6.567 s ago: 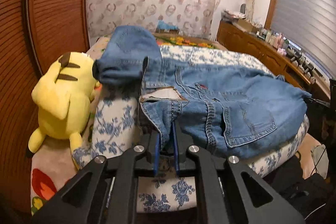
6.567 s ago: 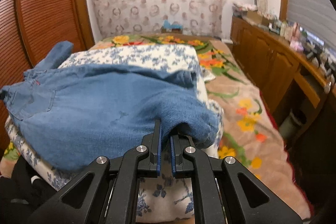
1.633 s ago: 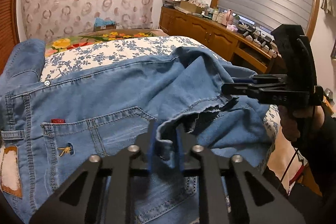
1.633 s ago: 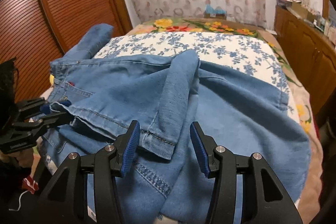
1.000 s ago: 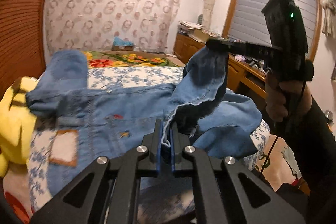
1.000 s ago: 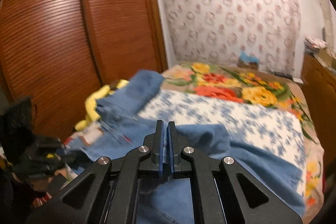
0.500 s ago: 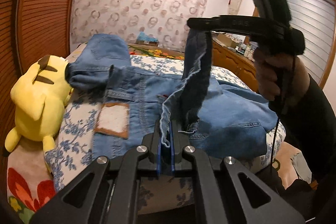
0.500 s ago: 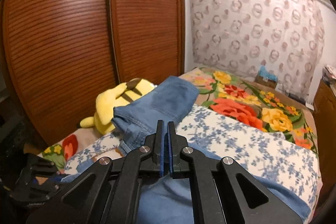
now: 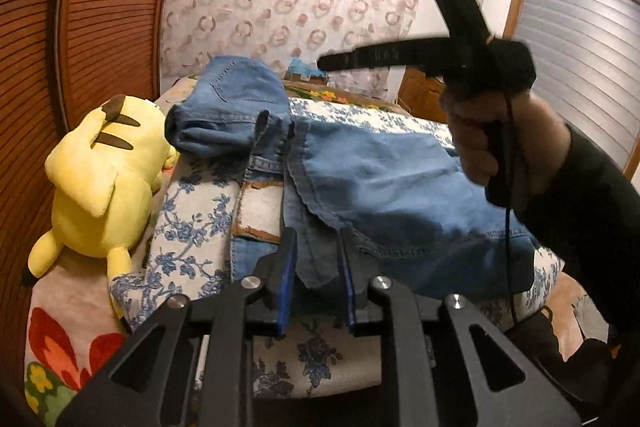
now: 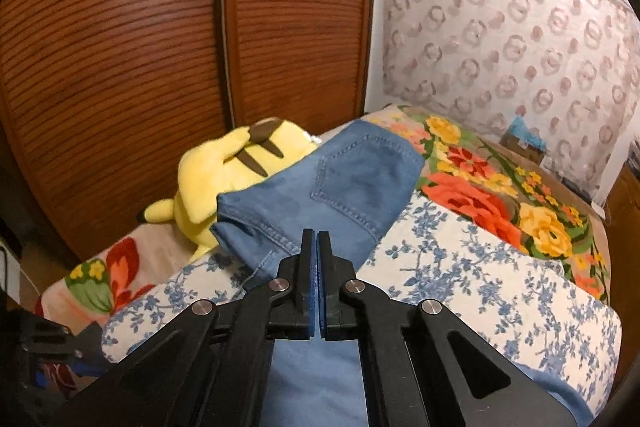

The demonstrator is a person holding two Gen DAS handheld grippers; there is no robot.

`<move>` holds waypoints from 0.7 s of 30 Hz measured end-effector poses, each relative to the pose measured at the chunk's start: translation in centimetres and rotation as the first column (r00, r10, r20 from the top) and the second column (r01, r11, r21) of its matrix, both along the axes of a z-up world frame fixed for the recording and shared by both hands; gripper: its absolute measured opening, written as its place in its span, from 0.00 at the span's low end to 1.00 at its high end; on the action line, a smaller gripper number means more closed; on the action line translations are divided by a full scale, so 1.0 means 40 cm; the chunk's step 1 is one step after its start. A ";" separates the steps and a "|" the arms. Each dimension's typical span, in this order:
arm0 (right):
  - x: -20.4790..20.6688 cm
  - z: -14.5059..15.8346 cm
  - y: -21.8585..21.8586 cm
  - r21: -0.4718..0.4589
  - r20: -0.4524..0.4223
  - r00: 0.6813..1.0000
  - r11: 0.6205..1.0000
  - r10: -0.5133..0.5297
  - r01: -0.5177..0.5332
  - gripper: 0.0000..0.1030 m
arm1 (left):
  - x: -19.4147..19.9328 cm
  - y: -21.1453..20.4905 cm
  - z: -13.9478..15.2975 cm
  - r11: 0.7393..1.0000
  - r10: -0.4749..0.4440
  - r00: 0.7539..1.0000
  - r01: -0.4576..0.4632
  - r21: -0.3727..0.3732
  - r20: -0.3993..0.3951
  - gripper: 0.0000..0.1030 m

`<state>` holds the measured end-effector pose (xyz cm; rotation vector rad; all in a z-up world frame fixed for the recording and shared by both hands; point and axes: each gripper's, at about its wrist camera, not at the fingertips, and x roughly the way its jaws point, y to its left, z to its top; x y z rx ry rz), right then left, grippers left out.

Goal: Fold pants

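The left gripper [image 9: 316, 255] has just been opening: its blue pads stand slightly apart, with a hem of the jeans [image 9: 392, 183] lying loose between them. The jeans are spread on the blue-flowered quilt [image 9: 192, 227], with the yellow plush toy [image 9: 100, 183] at nine o'clock. The right gripper [image 10: 317, 259] has its jaws pressed together and empty, above the denim.

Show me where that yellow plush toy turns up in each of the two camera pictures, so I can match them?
Left wrist view: the yellow plush toy lies at the left edge, on the bed beside the jeans.
Right wrist view: the yellow plush toy sits left of centre, behind the darker folded denim.
Shared landmark: the darker folded denim right beside it, with the brown slatted wardrobe doors behind.
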<state>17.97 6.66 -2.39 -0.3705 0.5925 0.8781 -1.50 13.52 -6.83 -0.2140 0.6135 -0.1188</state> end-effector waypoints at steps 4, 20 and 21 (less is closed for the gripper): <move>0.009 -0.007 -0.034 0.014 -0.018 0.999 1.000 -0.027 0.027 0.00 | 0.015 -0.012 0.008 1.000 -0.017 1.000 0.017 0.009 -0.002 0.18; 0.043 -0.175 -0.473 -0.117 -0.076 0.952 0.950 -0.298 0.288 0.20 | 0.106 -0.095 -0.071 0.999 -0.042 0.992 0.046 0.028 -0.120 0.22; 0.046 -0.187 -0.492 -0.119 -0.086 0.947 0.947 -0.310 0.299 0.24 | 0.107 -0.095 -0.070 0.999 -0.043 0.991 0.046 0.023 -0.123 0.24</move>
